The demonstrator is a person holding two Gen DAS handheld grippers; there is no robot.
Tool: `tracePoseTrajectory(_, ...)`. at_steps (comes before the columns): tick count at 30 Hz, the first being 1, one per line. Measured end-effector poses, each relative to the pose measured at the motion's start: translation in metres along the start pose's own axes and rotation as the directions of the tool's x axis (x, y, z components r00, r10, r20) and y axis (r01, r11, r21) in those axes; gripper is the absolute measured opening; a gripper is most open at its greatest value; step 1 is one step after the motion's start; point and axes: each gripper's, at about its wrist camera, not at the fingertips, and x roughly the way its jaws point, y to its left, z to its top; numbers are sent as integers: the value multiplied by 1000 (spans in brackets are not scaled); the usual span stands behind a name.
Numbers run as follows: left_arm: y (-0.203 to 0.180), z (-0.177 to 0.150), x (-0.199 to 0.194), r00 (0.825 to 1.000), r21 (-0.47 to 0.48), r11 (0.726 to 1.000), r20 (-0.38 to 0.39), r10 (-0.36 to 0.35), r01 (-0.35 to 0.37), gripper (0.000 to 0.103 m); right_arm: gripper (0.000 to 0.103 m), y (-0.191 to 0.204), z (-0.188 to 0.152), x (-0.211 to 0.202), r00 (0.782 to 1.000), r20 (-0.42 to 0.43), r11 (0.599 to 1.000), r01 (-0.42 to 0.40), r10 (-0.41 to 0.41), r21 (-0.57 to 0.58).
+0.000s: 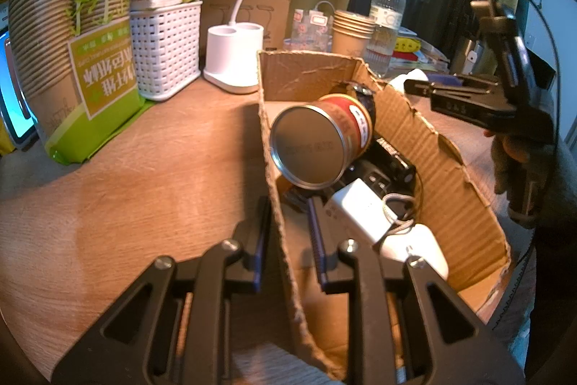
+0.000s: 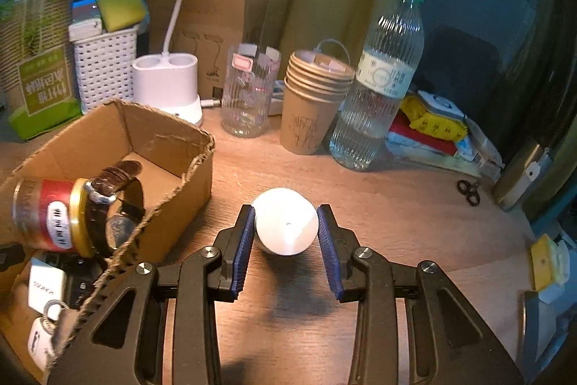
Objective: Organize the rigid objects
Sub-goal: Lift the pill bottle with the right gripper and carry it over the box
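An open cardboard box [image 1: 450, 175] [image 2: 158, 147] sits on the wooden table. In it lie a red-labelled tin can [image 1: 317, 143] [image 2: 47, 215], a brown-strapped watch [image 2: 115, 183], a white charger [image 1: 360, 208], a black device and a white case [image 1: 418, 248]. My left gripper [image 1: 288, 240] straddles the box's left wall; its jaws stand a little apart around the cardboard. My right gripper [image 2: 286, 233] holds a white egg-shaped object [image 2: 286, 226] between its pads, just above the table, right of the box. The right gripper also shows in the left wrist view [image 1: 468, 96].
At the back stand a white lamp base [image 2: 169, 85], a white basket [image 2: 104, 71], a pack of paper cups [image 1: 72, 53], a glass [image 2: 249, 92], stacked paper cups [image 2: 313, 103] and a water bottle [image 2: 382, 85]. Small scissors [image 2: 468, 192] lie right.
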Motion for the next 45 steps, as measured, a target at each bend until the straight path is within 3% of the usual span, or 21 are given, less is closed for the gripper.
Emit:
tracePoseTrajectory(19,0,0,0,1000,0,1000,0,0,0,22,37,28,12,-86,989,147,998,-3,13,-69)
tracePoseTrajectory(30,0,0,0,1000,0,1000,0,0,0,22,37,44,12,-116,977,204,996,-53,66,-68)
tracePoseTrajectory(45,0,0,0,1000,0,1000,0,0,0,22,37,80,2,-121,968,191,985,-143,160,-100)
